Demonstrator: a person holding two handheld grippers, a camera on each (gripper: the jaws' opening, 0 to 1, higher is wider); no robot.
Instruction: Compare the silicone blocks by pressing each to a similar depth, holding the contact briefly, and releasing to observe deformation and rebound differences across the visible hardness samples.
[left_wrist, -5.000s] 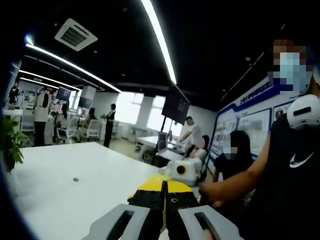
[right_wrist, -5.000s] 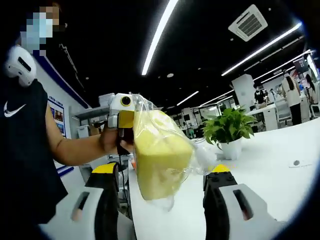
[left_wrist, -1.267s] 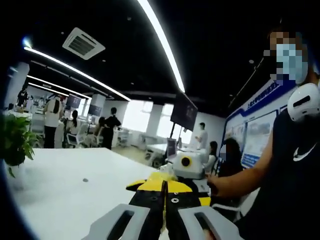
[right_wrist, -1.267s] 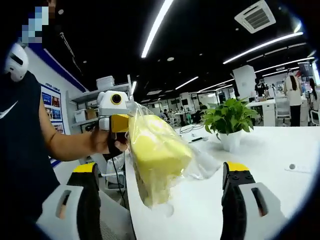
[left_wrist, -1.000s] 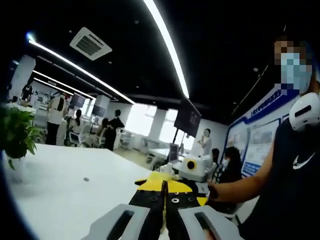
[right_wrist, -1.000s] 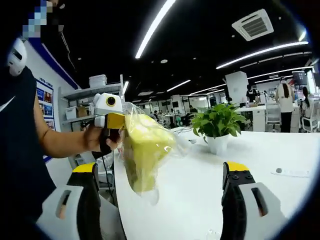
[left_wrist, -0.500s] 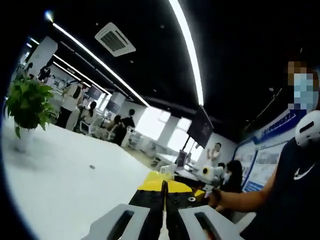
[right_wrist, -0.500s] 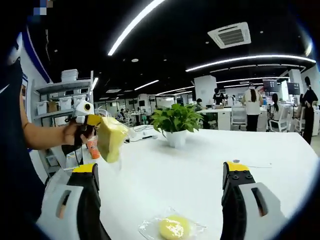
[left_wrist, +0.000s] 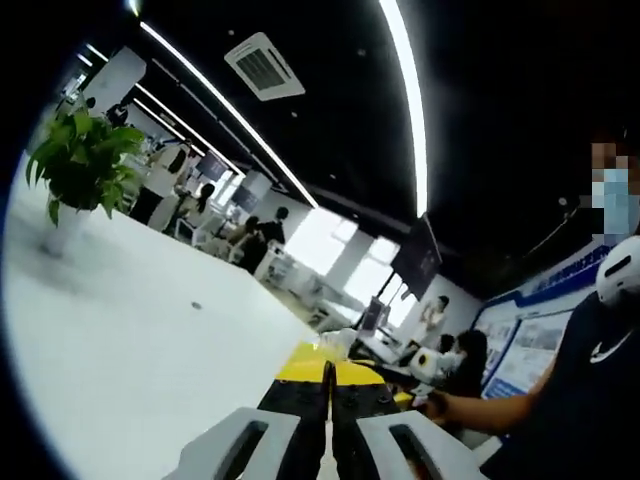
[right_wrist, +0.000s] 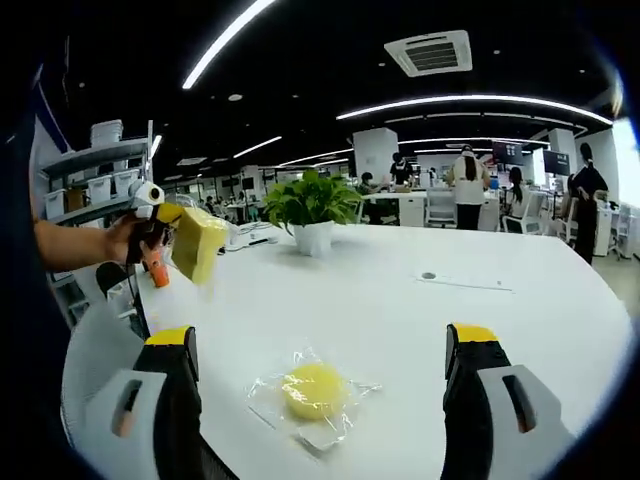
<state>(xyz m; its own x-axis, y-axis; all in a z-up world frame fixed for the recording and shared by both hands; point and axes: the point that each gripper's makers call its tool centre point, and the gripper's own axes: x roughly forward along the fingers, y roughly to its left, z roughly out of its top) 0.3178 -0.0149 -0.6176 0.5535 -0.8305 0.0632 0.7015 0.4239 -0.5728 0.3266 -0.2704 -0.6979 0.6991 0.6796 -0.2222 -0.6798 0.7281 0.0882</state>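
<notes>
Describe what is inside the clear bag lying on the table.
The clear bag holds one round yellow block, resting on the white table. Anything beneath the block is hidden.

White table (right_wrist: 400, 300): round yellow block in clear bag (right_wrist: 312, 392) near front edge, between wide-apart right gripper (right_wrist: 325, 350) jaws. Left gripper (right_wrist: 165, 235) clamps bagged yellow block (right_wrist: 198, 243) above table's far-left corner. Potted plant (right_wrist: 308, 212) at far side.

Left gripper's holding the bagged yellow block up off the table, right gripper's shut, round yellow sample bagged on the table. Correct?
One error: the right gripper is open, its jaws wide apart, as the right gripper view shows. The rest holds: the left gripper holds the bagged yellow block up off the table, and the round yellow sample lies bagged on it.
</notes>
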